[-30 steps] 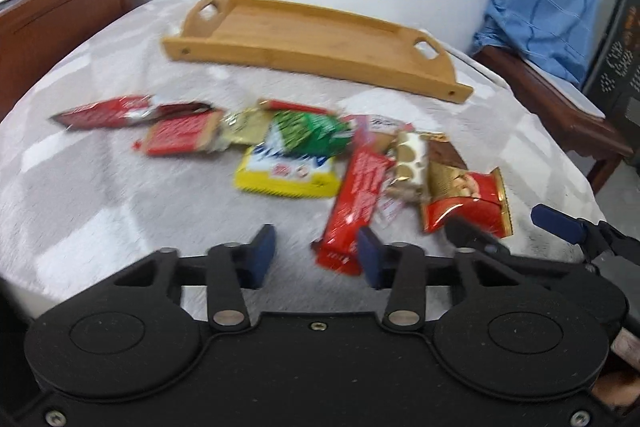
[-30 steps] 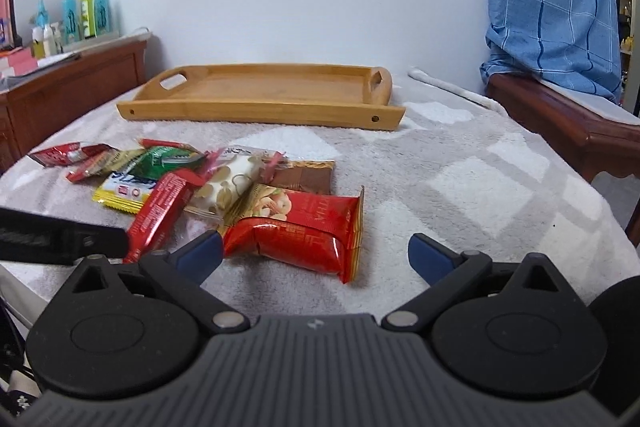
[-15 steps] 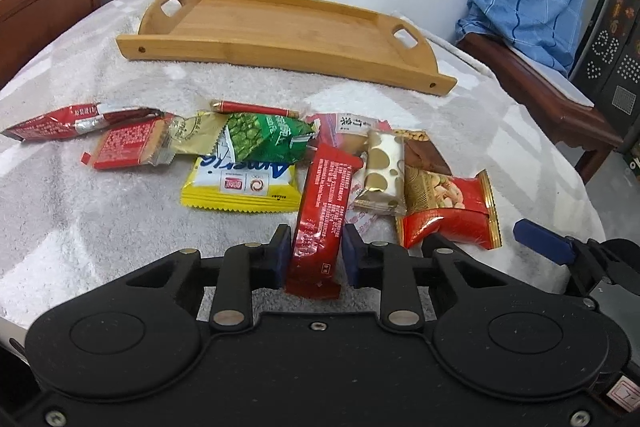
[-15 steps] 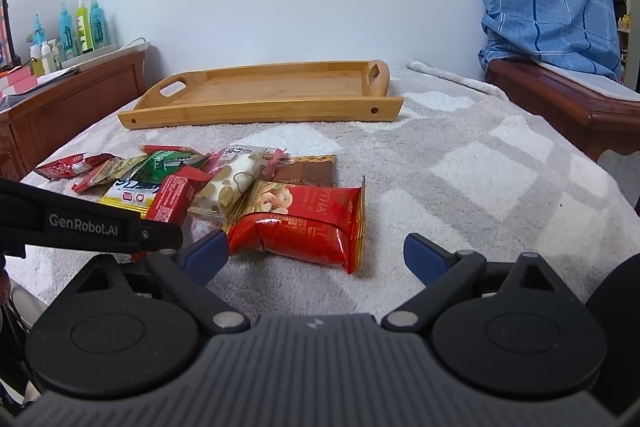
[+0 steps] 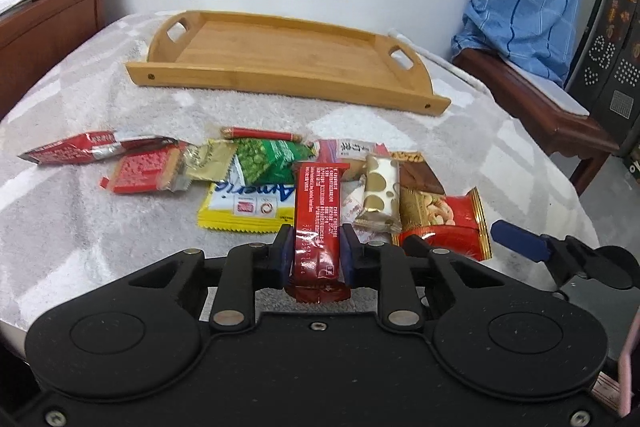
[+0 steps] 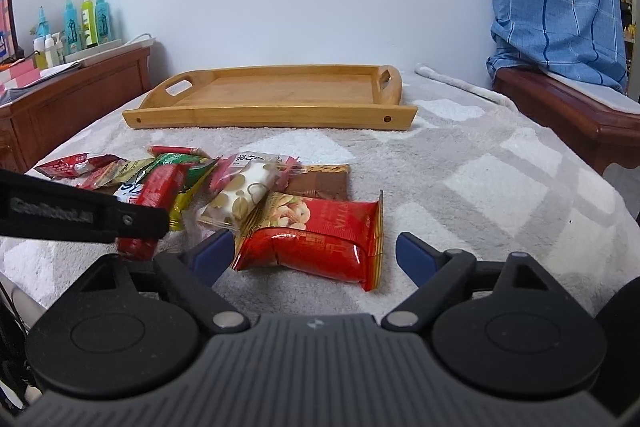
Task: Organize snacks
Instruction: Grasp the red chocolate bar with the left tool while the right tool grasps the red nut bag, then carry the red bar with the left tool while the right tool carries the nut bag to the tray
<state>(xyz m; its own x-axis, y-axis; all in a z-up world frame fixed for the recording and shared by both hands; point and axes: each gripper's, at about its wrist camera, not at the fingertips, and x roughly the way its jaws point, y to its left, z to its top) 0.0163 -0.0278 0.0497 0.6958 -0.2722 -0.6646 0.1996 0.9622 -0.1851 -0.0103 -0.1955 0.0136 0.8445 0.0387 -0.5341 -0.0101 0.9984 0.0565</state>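
Left wrist view: the left gripper (image 5: 316,259) has just been closing, and its fingers now clamp the near end of the long red foil-wrapped snack bar (image 5: 318,215). The wrapper is judged light, slick and crushable. The right gripper (image 6: 310,255), its fingers wide though just narrowing, straddles the red glossy nut packet (image 6: 316,241) without touching it.

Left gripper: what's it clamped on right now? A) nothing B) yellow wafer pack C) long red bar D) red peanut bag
C: the left gripper has its pads pressed on both sides of the long red bar, near its close end; the wooden tray holds nothing.
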